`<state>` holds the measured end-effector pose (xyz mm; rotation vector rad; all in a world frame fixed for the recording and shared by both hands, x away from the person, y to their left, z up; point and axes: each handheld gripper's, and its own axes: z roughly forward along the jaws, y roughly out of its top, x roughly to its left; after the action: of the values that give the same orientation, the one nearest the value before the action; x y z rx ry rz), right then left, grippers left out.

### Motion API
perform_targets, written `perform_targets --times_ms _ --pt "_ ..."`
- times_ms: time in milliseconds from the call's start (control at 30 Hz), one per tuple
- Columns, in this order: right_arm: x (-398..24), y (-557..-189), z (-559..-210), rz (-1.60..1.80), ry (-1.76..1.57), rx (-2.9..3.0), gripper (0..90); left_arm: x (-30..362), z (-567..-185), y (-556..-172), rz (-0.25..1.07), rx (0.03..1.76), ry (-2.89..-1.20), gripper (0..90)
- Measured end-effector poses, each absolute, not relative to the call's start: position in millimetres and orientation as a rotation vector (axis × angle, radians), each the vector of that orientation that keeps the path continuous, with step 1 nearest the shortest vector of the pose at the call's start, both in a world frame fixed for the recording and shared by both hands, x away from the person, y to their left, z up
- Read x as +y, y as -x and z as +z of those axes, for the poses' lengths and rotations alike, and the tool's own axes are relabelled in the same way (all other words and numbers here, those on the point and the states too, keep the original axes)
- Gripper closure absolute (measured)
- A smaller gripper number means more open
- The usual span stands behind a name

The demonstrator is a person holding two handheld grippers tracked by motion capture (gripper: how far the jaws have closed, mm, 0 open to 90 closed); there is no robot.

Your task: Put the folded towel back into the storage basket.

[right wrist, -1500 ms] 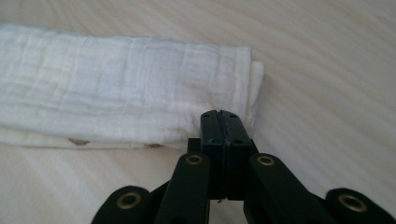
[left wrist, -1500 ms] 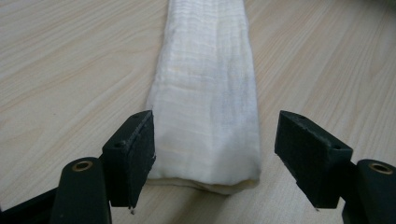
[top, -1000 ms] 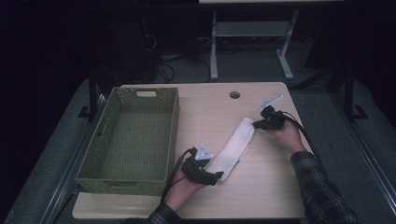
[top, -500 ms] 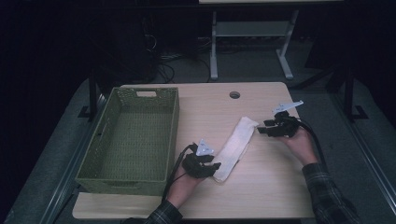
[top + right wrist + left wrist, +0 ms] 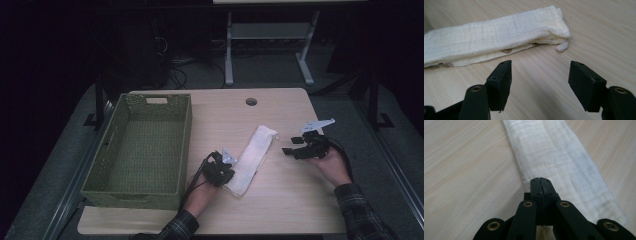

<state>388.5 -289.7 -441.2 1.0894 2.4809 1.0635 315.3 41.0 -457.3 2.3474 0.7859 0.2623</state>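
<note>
High view: a folded white cloth (image 5: 251, 159) is laid slantwise on the table (image 5: 280, 200), right of the green basket (image 5: 142, 145); its near end is met by the left gripper (image 5: 223, 170), the right gripper (image 5: 292, 150) is held just beside its far end, apart. Left gripper view: jaws are seen shut tight over the cloth's edge (image 5: 554, 160); whether fabric is pinched cannot be told. Right gripper view: jaws, just opened, are spread with nothing between, cloth (image 5: 499, 35) ahead.

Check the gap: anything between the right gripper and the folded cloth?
Nothing. In the right gripper view, bare wooden table lies between the open right gripper and the folded cloth. The high view shows the same bare strip.
</note>
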Motion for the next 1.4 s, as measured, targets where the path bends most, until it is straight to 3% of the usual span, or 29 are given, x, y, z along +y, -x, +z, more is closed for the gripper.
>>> perform_targets --times_ms 400,1000,1133,1400 --pt "-284.4 -387.5 -443.3 1.062 -1.049 2.512 33.0 13.3 -458.5 -289.4 0.127 0.579 -2.382 89.2" --pt "-273.2 -385.9 -446.8 1.1 -0.971 2.576 30.9 -19.8 -461.6 -268.7 -0.002 0.44 -2.362 83.6" --pt "-274.6 -385.8 -445.7 1.107 -0.972 2.569 30.8 -15.3 -459.3 -273.9 -0.026 0.438 -2.346 72.0" --pt "-274.3 -385.0 -446.1 1.1 -0.974 2.569 30.7 -16.0 -447.0 -289.7 0.004 0.341 -2.352 32.7"
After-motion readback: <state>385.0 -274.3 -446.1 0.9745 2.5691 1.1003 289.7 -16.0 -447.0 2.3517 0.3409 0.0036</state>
